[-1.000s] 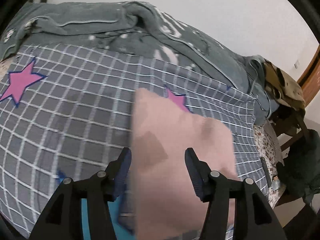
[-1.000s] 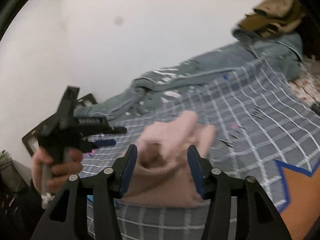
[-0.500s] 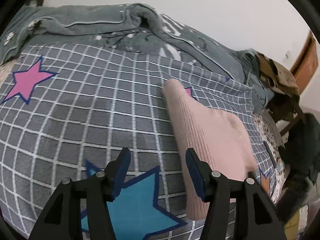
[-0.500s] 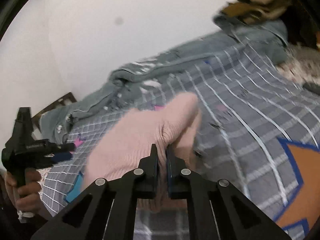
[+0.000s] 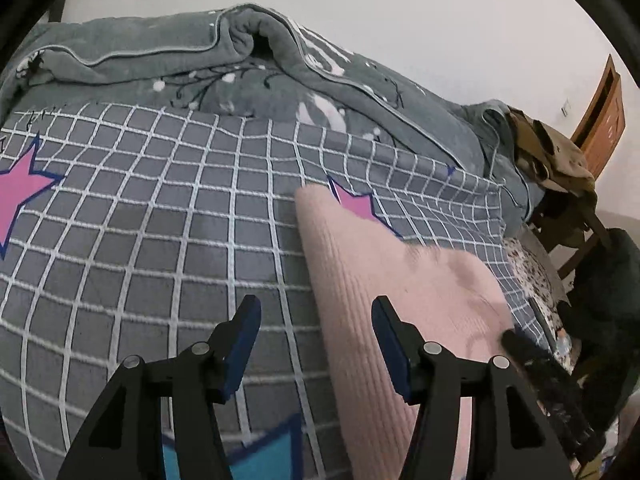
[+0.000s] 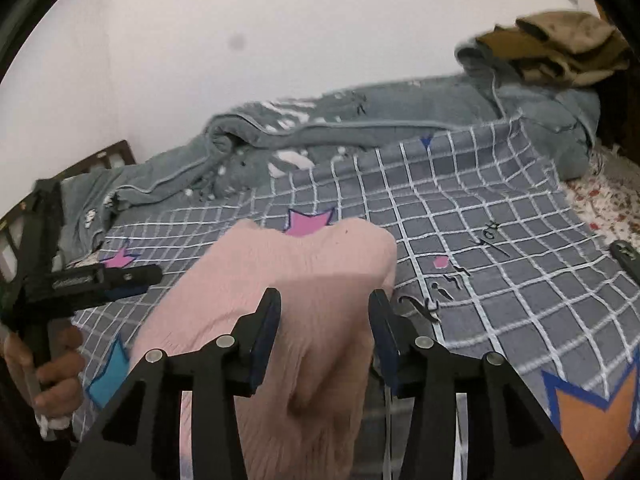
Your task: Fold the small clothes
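A pink ribbed knit garment (image 5: 384,304) lies folded on the grey checked bedsheet (image 5: 160,216); it also shows in the right wrist view (image 6: 304,280). My left gripper (image 5: 316,320) is open and empty, at the garment's left edge, its right finger over the cloth. My right gripper (image 6: 324,312) is open over the garment's near part, with cloth between its spread fingers. The left gripper shows in the right wrist view (image 6: 136,276) at the left, held in a hand. The right gripper shows blurred at the lower right of the left wrist view (image 5: 520,348).
A rumpled grey blanket (image 5: 240,64) lies along the wall behind the sheet. A tan garment (image 6: 560,48) sits on a pile at the far right. A wooden chair (image 5: 568,232) and dark bag (image 5: 608,288) stand beside the bed. A dark object (image 6: 626,256) lies at the bed's right edge.
My right gripper was shut on the pink garment half a second ago and has opened, letting it go. The garment has settled flat on the sheet. My left gripper stayed open.
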Demonstrator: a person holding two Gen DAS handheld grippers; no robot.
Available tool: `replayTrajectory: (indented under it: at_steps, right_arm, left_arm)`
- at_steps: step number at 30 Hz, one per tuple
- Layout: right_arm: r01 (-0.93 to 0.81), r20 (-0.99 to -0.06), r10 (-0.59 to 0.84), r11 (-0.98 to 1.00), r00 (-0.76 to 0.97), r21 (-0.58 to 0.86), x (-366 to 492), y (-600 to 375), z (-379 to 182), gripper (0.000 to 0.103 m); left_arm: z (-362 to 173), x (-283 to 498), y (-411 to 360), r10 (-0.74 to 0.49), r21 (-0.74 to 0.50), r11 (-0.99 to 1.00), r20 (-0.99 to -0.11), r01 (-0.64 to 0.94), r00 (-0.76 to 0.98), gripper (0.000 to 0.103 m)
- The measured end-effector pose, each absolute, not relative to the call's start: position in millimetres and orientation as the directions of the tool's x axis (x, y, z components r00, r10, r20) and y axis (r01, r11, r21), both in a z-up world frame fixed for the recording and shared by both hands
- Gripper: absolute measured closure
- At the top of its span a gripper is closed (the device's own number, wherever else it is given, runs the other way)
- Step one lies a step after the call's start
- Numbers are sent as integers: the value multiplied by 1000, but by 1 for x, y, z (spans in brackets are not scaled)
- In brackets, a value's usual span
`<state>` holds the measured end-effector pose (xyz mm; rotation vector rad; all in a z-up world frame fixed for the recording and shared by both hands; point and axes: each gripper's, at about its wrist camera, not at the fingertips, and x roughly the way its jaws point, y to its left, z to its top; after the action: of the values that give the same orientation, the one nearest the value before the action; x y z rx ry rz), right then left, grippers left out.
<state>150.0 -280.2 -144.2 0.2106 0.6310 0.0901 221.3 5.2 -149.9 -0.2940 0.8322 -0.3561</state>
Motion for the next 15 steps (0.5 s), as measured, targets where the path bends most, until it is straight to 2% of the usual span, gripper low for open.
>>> replayTrajectory:
  at_steps: [2, 4, 6, 9, 11, 13, 15]
  right_arm:
    - [-45, -570, 174, 972, 803, 232, 153, -282, -155, 91]
    - [-37, -506, 165, 967, 847, 253, 139, -292, -153, 92]
    - [-11, -518, 182, 949, 836, 317, 138, -308, -157, 92]
    - [23, -598, 177, 950, 782, 312, 150, -313, -180, 86]
    - [26, -580, 175, 947, 796, 321, 148, -317, -175, 65]
    - [12, -572, 217, 929, 791, 369, 150, -324, -171, 56]
    - [1, -582, 270, 907, 767, 421, 158, -326, -173, 55]
  left_arm:
    - [-153, 223, 9, -415, -387, 902, -654, 191, 632, 48]
    - [-158, 222, 13, -419, -390, 900, -648, 196, 636, 48]
    - [-160, 222, 15, -433, -406, 892, -642, 199, 633, 48]
    - [-161, 223, 15, -505, -476, 850, -614, 225, 606, 48]
    - [-160, 223, 10, -541, -499, 830, -606, 251, 584, 47]
    - [-159, 224, 3, -568, -509, 815, -603, 277, 560, 45]
    - [-161, 225, -4, -583, -516, 806, -612, 290, 535, 45]
